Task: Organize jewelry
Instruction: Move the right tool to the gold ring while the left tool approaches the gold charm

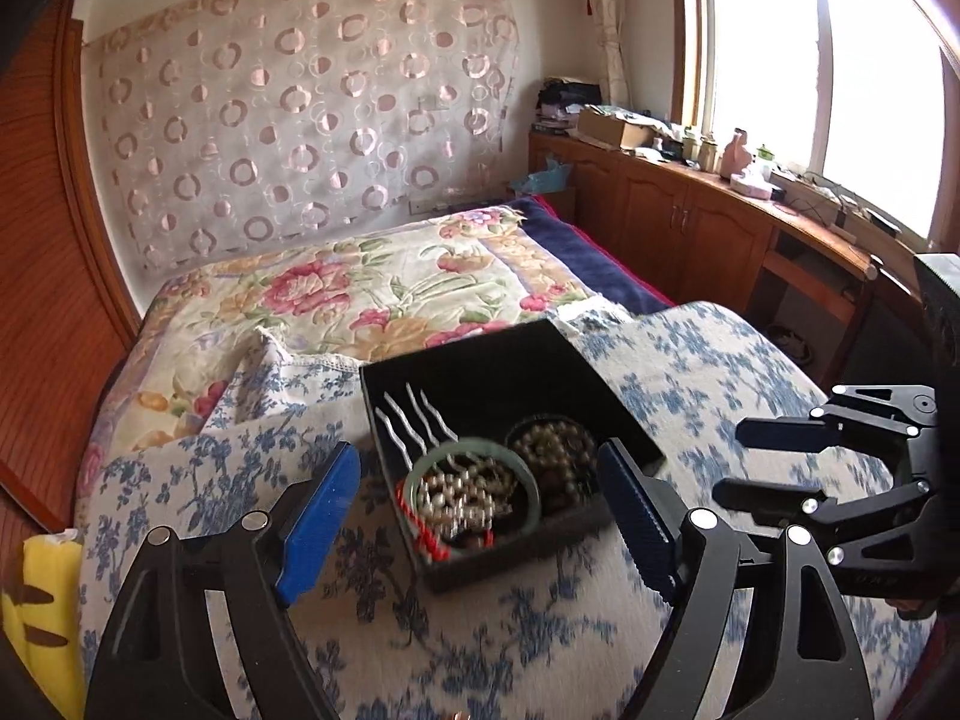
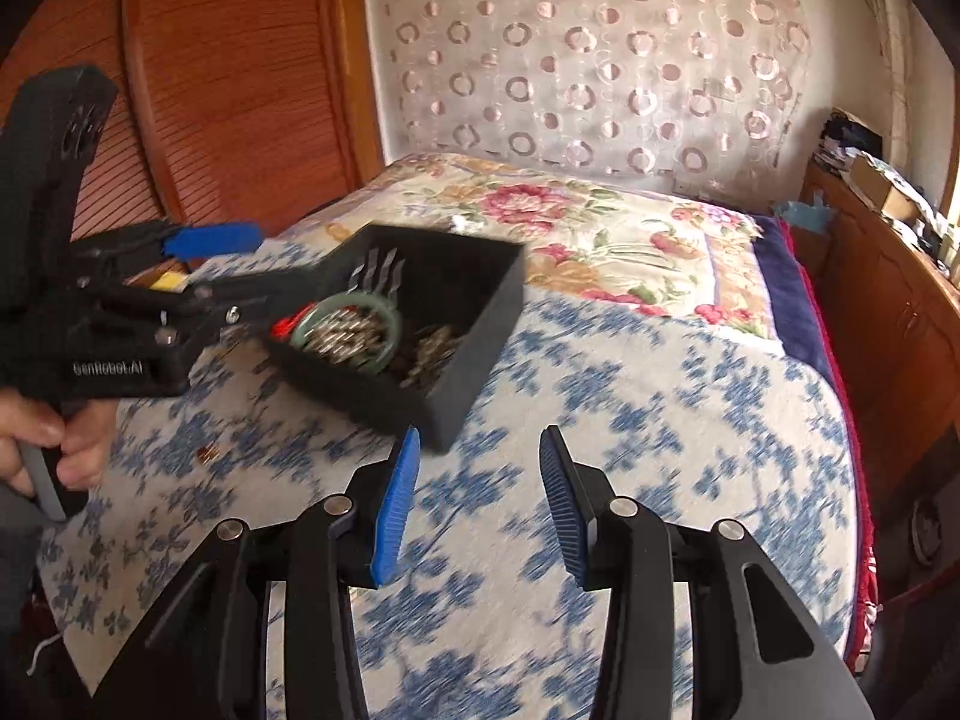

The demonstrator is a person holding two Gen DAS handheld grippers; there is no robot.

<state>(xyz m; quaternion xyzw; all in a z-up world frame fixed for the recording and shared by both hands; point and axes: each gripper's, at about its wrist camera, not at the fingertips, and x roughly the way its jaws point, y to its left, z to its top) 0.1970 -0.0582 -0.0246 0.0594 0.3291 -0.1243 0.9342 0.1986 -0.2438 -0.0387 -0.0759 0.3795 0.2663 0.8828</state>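
You have one black box (image 1: 528, 372) in front of you, square and shallow, sitting on the blue-flowered cloth (image 1: 690, 360). Inside it lie four wavy silver hairpins (image 1: 414, 420), side by side, one green bangle (image 1: 474, 480) ringed around a heap of pale beads (image 1: 468, 498), a red bead string (image 1: 420, 522) at the bangle's near edge, and one darker beaded coil (image 1: 552, 456) in the near right corner. The contents are blurred, so finer counts cannot be told.

Your left gripper (image 1: 480, 516) hangs over the box's near side with its two blue ribbed pads spread wide and nothing between them. Your right gripper (image 2: 474, 498) stands partly open above bare cloth, just beside the box's near corner, holding nothing.

The cloth covers a bed (image 2: 600, 222) with a rose-patterned quilt. Behind it hangs a sheer curtain (image 1: 300, 108) with pink rings. Wooden cabinets (image 1: 660, 198) run under a bright window (image 1: 840, 72).
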